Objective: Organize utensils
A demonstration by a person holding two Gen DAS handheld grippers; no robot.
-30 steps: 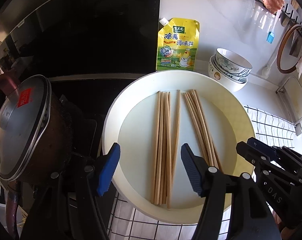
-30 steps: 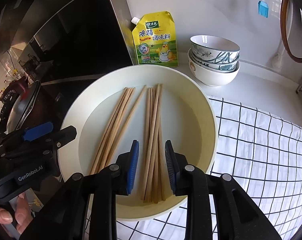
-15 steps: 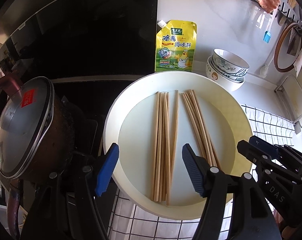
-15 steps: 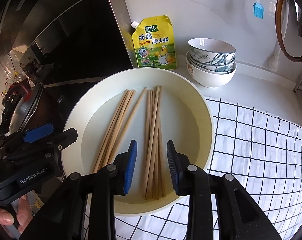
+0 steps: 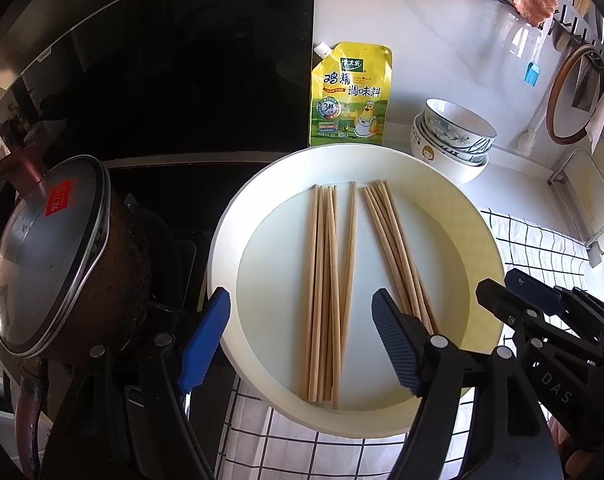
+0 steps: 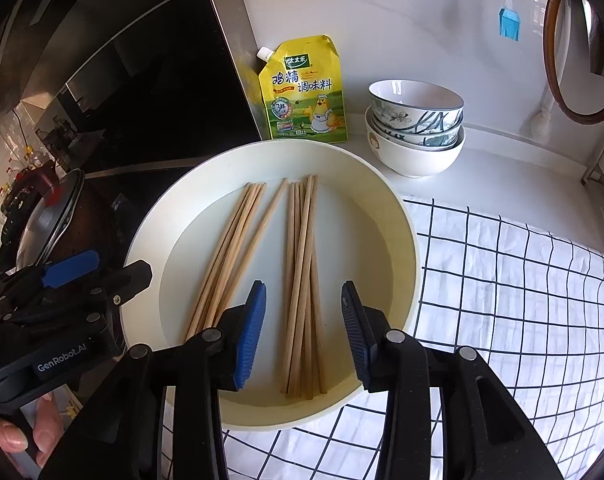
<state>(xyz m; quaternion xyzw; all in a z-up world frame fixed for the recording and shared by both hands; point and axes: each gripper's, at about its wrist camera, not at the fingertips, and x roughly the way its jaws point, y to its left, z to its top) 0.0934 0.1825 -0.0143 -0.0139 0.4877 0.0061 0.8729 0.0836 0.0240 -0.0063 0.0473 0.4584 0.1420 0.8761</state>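
Observation:
A round white plate (image 5: 489, 240) holds two bundles of wooden chopsticks. In the left wrist view my left gripper (image 5: 302, 340) hovers over the near end of the left bundle (image 5: 325, 272). Its jaws are opening and the blue pads touch nothing. The right bundle (image 5: 389, 240) lies just past its right pad. In the right wrist view my right gripper (image 6: 302, 334) hangs over the near end of the right bundle (image 6: 302, 264), jaws opening, pads clear of the sticks. The left bundle (image 6: 230, 256) slants beside it. Each gripper shows in the other's view: right gripper (image 5: 541, 320), left gripper (image 6: 70, 292).
A lidded dark pot (image 5: 50, 256) stands on the black hob left of the plate. Behind the plate are a yellow seasoning pouch (image 5: 349, 96) and stacked bowls (image 5: 453, 140). A checked cloth (image 6: 501, 280) covers the counter to the right. A person's hand (image 6: 22, 440) holds the left gripper.
Both grippers' jaws have spread wider over the chopsticks. The hands and the chopsticks have hardly shifted.

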